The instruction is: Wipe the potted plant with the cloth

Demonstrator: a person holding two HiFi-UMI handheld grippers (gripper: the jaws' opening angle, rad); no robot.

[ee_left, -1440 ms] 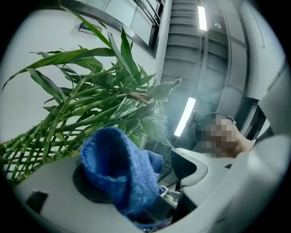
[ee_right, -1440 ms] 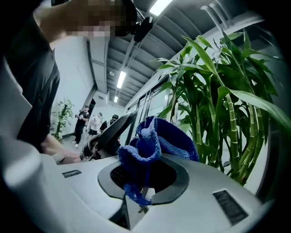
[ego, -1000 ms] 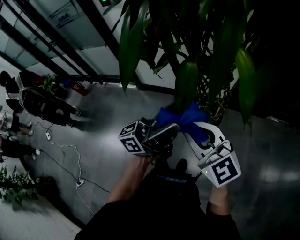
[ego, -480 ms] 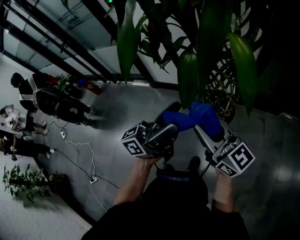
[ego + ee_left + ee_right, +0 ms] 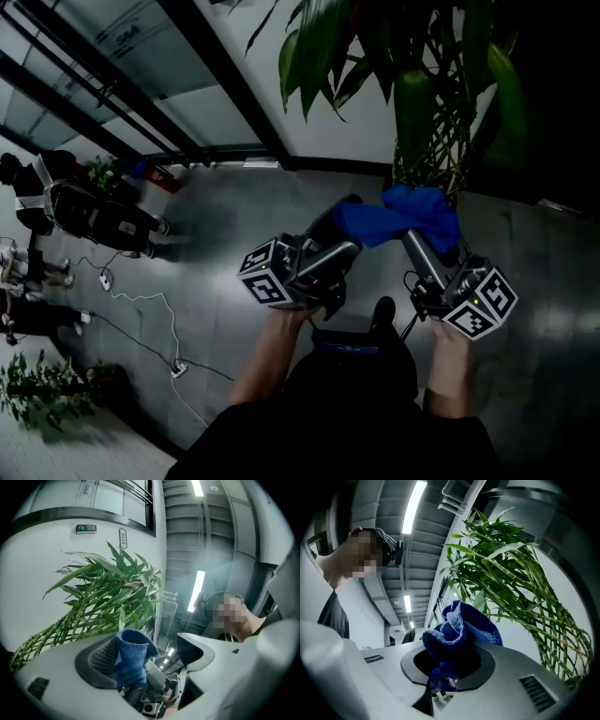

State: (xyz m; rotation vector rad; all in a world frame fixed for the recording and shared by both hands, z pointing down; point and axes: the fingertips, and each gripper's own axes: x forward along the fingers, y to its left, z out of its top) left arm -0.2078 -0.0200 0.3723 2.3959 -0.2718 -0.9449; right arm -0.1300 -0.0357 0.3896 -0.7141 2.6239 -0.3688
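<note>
head view has the left gripper [image 5: 345, 214] reaching up and right from its marker cube [image 5: 267, 281] at the middle of the frame, its tip at the left end of a blue cloth [image 5: 403, 211]. left gripper view shows this gripper [image 5: 154, 653] with its jaws parted: the cloth [image 5: 133, 658] stands up in the gap and leans on the ribbed pad of the jaw on the picture's left, while the jaw on the right stays clear of it. right gripper view shows the right gripper [image 5: 450, 663] clenched on the cloth [image 5: 461, 630], which bunches up out of the closed jaws in thick folds. in head view the right gripper [image 5: 417, 239] slants up from its own marker cube [image 5: 483, 305] at the lower right, and the cloth covers its tip.

the cloth hangs just below the potted plant [image 5: 412, 94], whose long green leaves fill the upper right of the head view; the pot is not visible. the plant's stems and leaves [image 5: 515, 578] rise close behind the cloth in right gripper view, and [image 5: 103, 597] spread across the left half of left gripper view.

a grey floor [image 5: 234, 206] lies under both grippers, with a white cable [image 5: 141, 309] trailing across its lower left part.
</note>
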